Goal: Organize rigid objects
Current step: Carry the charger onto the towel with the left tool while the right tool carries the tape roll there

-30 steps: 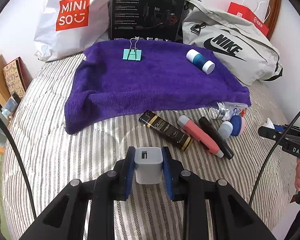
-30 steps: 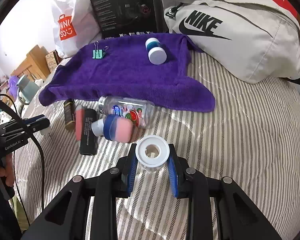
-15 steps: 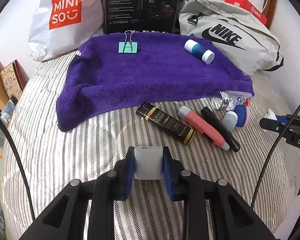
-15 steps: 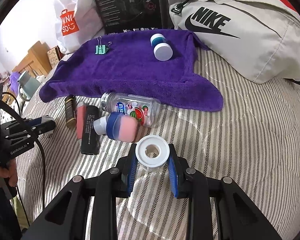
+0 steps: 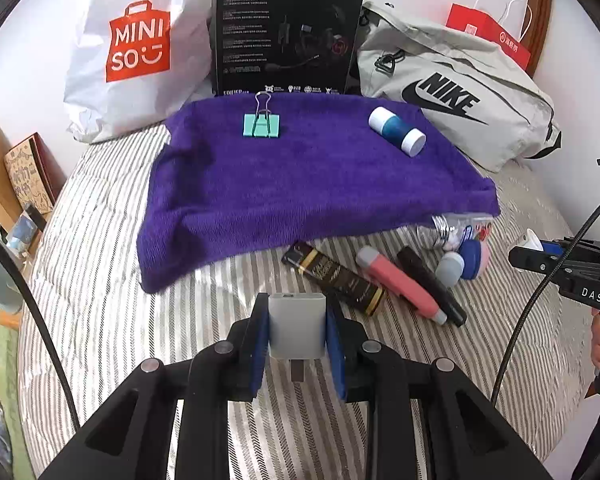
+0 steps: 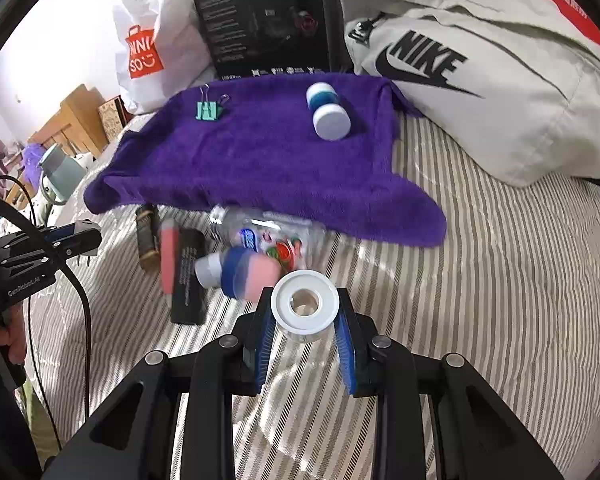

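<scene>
The left gripper (image 5: 297,330) is gripping a grey charger block (image 5: 297,326) between its blue-padded fingers (image 5: 260,344), holding it above the striped bed (image 5: 100,320); the right gripper (image 6: 305,322) is clasping a white tape roll (image 6: 304,304) with its fingers closed against the roll's rim. A purple towel (image 5: 300,176) is lying across the bed; a teal binder clip (image 5: 261,124) and a blue and white bottle (image 5: 397,131) are resting on it, well apart. Just beyond the towel's near edge, a black and gold tube (image 5: 334,278), a pink stick (image 5: 400,286), a black stick (image 5: 432,286), a clear bottle (image 6: 264,232) and a blue and pink bottle (image 6: 240,272) are lying close together. A Nike bag (image 5: 460,100), a black box (image 5: 286,32) and a Miniso bag (image 5: 136,44) are sitting behind the towel.
</scene>
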Action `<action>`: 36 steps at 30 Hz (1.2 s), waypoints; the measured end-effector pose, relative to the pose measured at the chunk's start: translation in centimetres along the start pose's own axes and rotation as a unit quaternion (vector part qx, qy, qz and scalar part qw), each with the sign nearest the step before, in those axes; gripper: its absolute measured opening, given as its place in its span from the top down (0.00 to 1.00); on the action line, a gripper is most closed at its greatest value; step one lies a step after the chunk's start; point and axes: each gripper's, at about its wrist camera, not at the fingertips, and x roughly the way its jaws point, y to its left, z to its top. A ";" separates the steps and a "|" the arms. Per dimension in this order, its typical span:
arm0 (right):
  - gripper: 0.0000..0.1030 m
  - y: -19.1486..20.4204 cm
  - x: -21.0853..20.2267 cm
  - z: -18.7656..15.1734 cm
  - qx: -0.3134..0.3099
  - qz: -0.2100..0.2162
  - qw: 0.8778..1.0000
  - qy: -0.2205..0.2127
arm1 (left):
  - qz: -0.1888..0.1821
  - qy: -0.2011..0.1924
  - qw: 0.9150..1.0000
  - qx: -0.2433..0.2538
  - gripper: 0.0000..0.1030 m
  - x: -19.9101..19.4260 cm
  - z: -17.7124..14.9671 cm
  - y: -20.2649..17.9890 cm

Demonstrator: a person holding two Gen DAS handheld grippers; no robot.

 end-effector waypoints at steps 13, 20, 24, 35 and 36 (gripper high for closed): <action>0.72 0.1 -0.1 5.2 -0.020 0.003 0.999 -0.026 | 0.011 -0.025 1.000 0.003 0.76 -0.6 4.5 0.9; 0.72 0.0 2.1 8.3 -0.029 -0.003 0.999 -0.019 | 0.014 -0.031 0.999 -0.001 0.76 0.6 7.7 2.0; 0.72 -0.4 3.7 9.3 -0.031 -0.006 0.999 -0.008 | 0.005 -0.026 1.000 -0.009 0.76 2.2 9.2 2.4; 0.72 -1.0 8.5 10.8 -0.052 -0.023 0.998 0.032 | 0.000 -0.003 1.000 -0.009 0.76 7.9 12.1 3.6; 0.72 -1.0 8.8 10.8 -0.053 -0.024 0.998 0.034 | 0.001 0.001 1.000 -0.010 0.76 8.6 12.3 3.8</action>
